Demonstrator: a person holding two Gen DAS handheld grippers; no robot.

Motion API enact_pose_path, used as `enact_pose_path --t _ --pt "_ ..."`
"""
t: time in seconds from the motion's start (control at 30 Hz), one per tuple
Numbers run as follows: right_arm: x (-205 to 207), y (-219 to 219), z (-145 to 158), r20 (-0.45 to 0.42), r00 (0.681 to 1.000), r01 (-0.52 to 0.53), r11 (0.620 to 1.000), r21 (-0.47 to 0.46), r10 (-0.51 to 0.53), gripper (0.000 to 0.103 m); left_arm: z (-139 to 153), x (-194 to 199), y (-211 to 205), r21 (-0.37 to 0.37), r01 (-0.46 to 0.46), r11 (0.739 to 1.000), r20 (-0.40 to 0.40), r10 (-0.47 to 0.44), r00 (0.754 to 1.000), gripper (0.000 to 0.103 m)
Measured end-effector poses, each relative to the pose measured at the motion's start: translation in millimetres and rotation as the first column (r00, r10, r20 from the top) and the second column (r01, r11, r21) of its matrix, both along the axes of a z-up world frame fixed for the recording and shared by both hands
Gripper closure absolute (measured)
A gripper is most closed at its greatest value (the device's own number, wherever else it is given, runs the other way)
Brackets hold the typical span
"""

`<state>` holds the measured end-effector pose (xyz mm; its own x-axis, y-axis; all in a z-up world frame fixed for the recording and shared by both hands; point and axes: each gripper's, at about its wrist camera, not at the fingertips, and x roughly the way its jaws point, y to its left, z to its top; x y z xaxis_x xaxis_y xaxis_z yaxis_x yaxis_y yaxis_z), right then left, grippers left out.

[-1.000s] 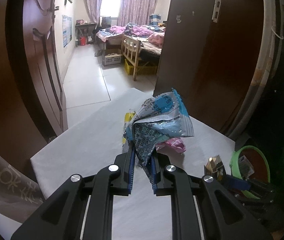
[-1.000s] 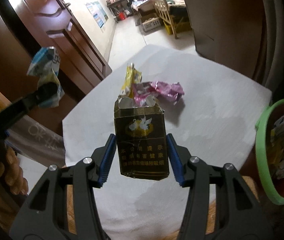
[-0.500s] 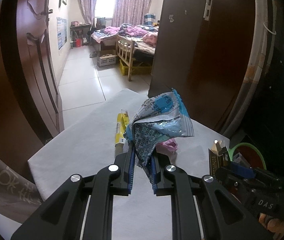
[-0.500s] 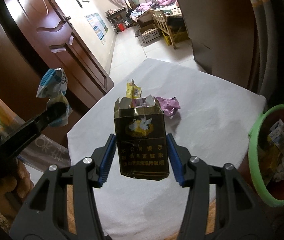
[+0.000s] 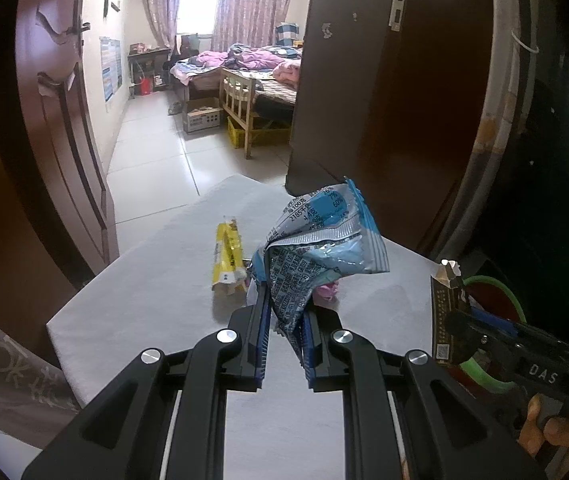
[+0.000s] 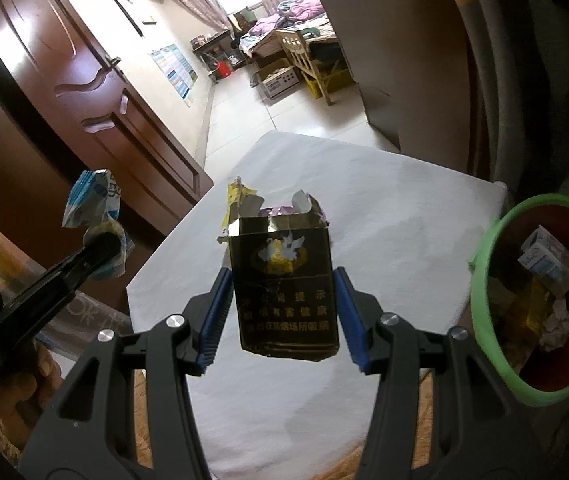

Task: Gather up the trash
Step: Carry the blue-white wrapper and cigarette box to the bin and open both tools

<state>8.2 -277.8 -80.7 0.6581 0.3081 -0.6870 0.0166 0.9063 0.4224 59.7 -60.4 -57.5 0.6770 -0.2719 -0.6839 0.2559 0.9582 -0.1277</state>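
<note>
My left gripper [image 5: 283,312] is shut on a crumpled blue and silver snack wrapper [image 5: 316,248], held above the white table [image 5: 144,308]; it also shows in the right wrist view [image 6: 92,216]. My right gripper [image 6: 280,280] is shut on a dark torn cigarette pack [image 6: 284,284], held above the table; the pack shows at the right of the left wrist view [image 5: 444,312]. A yellow wrapper [image 5: 226,256] and a pink wrapper [image 5: 326,290] lie on the table. A red bin with a green rim [image 6: 484,280] stands at the right, with trash inside.
A brown door [image 5: 56,140] stands at the left and a dark wardrobe [image 5: 384,100] at the right. Beyond the table lies a tiled floor [image 5: 156,152] with a wooden chair [image 5: 240,96], a cardboard box and a bed.
Both grippers have risen and drawn back with their trash. The table items look farther away. The bin has come more fully into the right wrist view.
</note>
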Motion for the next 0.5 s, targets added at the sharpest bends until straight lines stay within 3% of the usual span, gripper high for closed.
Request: enact_pose_path --t 0.5 --pt "-13.1 -53.2 2.7 0.006 0.992 0.127 0.992 0.0 -0.127 0.053 -15.6 -0.4 -23.9 0.0 0.097 0.995 -0.044 -0.097 0.994 0.091"
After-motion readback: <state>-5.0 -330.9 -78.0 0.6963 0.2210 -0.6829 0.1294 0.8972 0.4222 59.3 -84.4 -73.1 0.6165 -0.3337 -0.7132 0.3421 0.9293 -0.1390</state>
